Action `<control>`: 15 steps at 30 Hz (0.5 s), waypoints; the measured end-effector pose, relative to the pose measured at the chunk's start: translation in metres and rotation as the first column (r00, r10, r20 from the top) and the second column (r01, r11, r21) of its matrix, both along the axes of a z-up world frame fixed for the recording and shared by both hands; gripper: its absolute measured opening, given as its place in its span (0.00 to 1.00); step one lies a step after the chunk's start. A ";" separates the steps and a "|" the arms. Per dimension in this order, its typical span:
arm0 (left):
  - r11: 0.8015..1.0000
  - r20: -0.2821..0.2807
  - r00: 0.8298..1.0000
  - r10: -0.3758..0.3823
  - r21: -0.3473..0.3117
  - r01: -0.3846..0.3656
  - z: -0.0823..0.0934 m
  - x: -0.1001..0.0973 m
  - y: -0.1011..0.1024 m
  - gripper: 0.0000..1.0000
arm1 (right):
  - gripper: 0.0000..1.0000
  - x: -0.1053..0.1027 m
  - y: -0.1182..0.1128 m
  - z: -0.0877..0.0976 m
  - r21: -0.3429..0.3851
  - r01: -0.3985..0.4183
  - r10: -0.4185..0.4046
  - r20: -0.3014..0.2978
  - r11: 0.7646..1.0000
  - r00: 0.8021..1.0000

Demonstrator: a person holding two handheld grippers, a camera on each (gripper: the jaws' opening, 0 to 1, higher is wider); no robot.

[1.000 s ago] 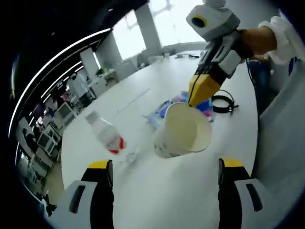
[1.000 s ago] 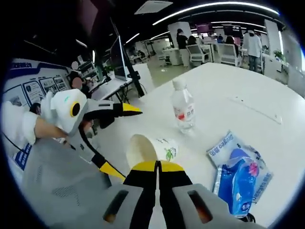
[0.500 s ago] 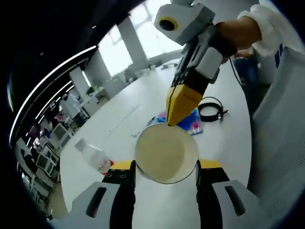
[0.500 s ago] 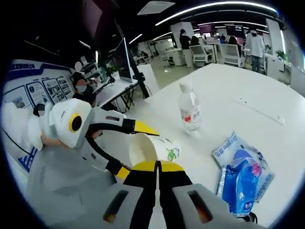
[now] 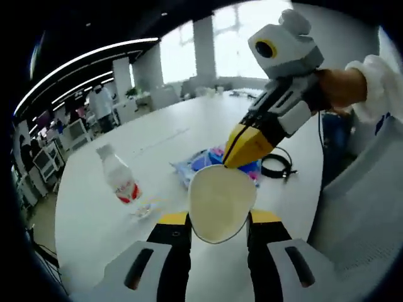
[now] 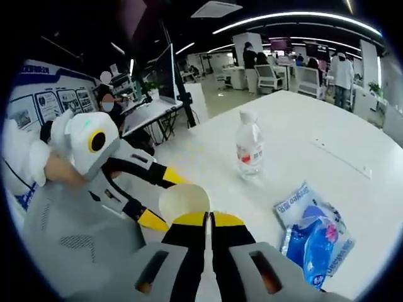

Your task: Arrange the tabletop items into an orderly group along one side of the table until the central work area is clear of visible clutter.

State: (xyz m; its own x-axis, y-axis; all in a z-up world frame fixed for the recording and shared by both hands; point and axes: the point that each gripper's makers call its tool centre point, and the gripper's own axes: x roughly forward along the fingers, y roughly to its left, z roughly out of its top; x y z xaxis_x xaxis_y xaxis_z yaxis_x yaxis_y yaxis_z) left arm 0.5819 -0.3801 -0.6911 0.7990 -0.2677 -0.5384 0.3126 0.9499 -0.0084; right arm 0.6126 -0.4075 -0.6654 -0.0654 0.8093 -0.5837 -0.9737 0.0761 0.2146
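A white paper cup (image 5: 220, 195) is held above the table with its mouth toward the left gripper view, pressed to an oval. My left gripper (image 5: 219, 218) is shut on its sides, one yellow-tipped jaw on each flank. My right gripper (image 5: 247, 146) comes in from the upper right, shut on the cup's far rim. In the right gripper view that gripper (image 6: 204, 219) pinches the cup (image 6: 182, 200) rim, and the left gripper (image 6: 159, 197) straddles the cup from the left. A clear water bottle (image 5: 119, 179) with a red label stands on the white table (image 5: 157, 135).
Blue tissue packets (image 5: 211, 162) lie just beyond the cup, with a black coiled cable (image 5: 277, 167) to their right. In the right gripper view the bottle (image 6: 250, 148) stands behind the packets (image 6: 312, 234). Desks, chairs and people fill the room past the table's edge.
The left jaws have closed in on the cup, which has gone from round to oval. The right gripper has stayed shut on the rim. Both cameras have shifted.
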 end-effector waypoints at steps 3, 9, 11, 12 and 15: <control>0.999 -0.009 1.000 0.016 -0.027 -0.016 -0.001 -0.001 -0.002 0.26 | 0.00 0.001 0.002 -0.001 0.000 0.000 0.000 0.004 1.000 1.000; 0.997 -0.043 0.999 0.033 -0.072 -0.036 -0.005 -0.004 -0.005 0.23 | 0.00 0.001 0.004 -0.007 0.006 -0.021 0.020 0.017 1.000 1.000; 0.996 -0.049 0.998 0.038 -0.078 -0.042 -0.005 -0.004 -0.007 0.22 | 0.00 0.002 0.005 -0.008 0.018 -0.028 0.027 0.024 0.999 0.999; 0.995 -0.052 0.998 0.041 -0.091 -0.046 -0.005 -0.004 -0.007 0.22 | 0.00 0.002 0.005 -0.007 0.032 -0.041 0.040 0.041 0.999 0.998; 0.993 -0.048 0.998 0.041 -0.106 -0.046 -0.004 -0.003 -0.008 0.21 | 0.04 0.000 0.007 -0.008 0.044 -0.073 0.070 0.053 0.996 0.996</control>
State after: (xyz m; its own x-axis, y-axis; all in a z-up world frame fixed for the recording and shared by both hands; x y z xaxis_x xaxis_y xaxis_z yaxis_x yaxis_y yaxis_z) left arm 0.5787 -0.3881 -0.6951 0.7863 -0.2914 -0.5448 0.2678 0.9554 -0.1245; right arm 0.6126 -0.4001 -0.6730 -0.0948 0.8298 -0.5499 -0.9862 -0.0029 0.1656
